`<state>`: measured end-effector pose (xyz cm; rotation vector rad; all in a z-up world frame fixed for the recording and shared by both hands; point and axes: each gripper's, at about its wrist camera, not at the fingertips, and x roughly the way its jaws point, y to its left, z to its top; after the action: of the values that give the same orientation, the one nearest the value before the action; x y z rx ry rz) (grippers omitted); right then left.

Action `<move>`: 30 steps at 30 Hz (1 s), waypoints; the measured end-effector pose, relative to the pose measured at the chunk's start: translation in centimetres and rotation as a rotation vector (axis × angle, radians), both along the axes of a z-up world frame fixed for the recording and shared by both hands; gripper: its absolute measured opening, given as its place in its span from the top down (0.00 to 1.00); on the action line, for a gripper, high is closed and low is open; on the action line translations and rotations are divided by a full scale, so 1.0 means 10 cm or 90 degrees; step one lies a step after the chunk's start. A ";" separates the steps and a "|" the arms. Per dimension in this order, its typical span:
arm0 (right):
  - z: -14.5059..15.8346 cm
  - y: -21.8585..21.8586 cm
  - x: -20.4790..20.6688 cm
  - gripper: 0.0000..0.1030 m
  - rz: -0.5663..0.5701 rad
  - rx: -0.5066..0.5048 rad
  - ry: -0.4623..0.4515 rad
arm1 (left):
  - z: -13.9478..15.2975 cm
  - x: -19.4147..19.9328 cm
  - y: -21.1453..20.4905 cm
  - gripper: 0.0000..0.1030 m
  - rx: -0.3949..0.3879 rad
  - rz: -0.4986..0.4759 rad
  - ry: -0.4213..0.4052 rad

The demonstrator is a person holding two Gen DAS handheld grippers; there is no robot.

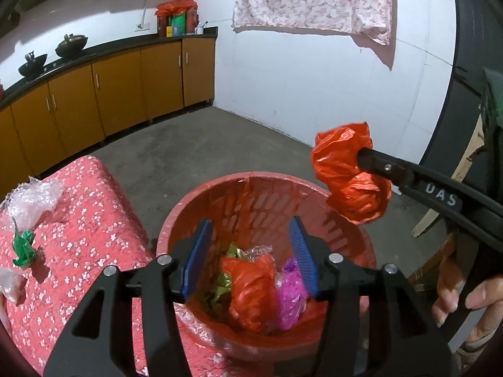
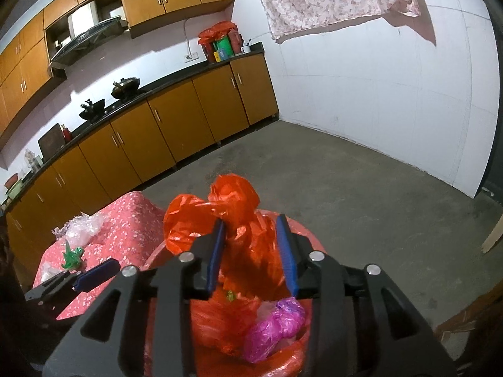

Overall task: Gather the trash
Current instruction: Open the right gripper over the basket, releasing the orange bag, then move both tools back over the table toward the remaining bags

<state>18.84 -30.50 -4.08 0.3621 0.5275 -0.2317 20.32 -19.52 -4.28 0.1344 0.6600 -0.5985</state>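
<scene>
A red plastic basket stands on the floor beside the table and holds an orange bag, a magenta wrap and a green-gold wrapper. My left gripper hovers over the basket, open, with nothing between its blue pads. My right gripper reaches in from the right above the rim, shut on a crumpled orange plastic bag. In the right wrist view that orange plastic bag fills the gap between the pads of the right gripper, over the basket. The left gripper shows at lower left.
A table with a red floral cloth sits left of the basket and carries a green wrapper, bubble wrap and a clear plastic scrap. Orange cabinets line the far wall. A person's hand grips the right handle.
</scene>
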 end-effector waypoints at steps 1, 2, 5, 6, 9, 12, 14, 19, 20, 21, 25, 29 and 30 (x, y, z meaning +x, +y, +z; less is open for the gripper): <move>0.00 -0.01 0.00 0.65 0.000 0.003 0.000 | 0.00 0.01 0.01 0.49 0.000 0.004 0.001; 0.00 -0.02 -0.01 0.63 0.000 0.004 0.000 | -0.01 0.01 0.03 0.49 0.000 0.008 0.002; 0.00 -0.03 -0.03 0.56 -0.004 0.004 -0.004 | -0.01 0.04 0.15 0.49 -0.003 0.031 0.005; 0.01 -0.03 -0.04 0.54 -0.003 0.004 -0.005 | -0.02 0.05 0.20 0.48 -0.004 0.041 0.007; 0.03 -0.02 -0.05 0.51 -0.005 0.000 -0.009 | -0.02 0.06 0.31 0.38 -0.006 0.065 0.007; 0.04 0.01 -0.06 0.45 -0.006 -0.007 -0.012 | -0.02 0.04 0.43 0.38 -0.005 0.084 0.003; 0.06 0.06 -0.07 0.39 -0.007 -0.017 -0.015 | -0.01 0.02 0.49 0.36 -0.001 0.092 -0.003; 0.11 0.22 -0.10 0.17 0.007 -0.046 -0.030 | 0.01 -0.06 0.69 0.27 0.001 0.123 -0.017; 0.12 0.27 -0.11 0.12 0.007 -0.054 -0.036 | 0.01 -0.06 0.74 0.25 0.001 0.131 -0.018; 0.13 0.31 -0.12 0.08 0.005 -0.062 -0.040 | 0.02 -0.07 0.80 0.21 0.001 0.138 -0.019; 0.17 0.49 -0.09 0.04 0.001 -0.088 -0.043 | 0.03 -0.11 1.09 0.11 0.010 0.189 -0.034; 0.17 0.69 -0.06 0.04 -0.006 -0.127 -0.032 | 0.05 -0.13 1.49 0.07 0.020 0.253 -0.047; 0.17 0.76 -0.02 0.04 0.007 -0.135 -0.025 | 0.05 -0.14 1.57 0.07 0.025 0.267 -0.052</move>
<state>18.61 -22.88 -2.41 0.1577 0.4611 -0.2664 18.88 -3.79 -3.78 0.0537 0.5979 -0.1760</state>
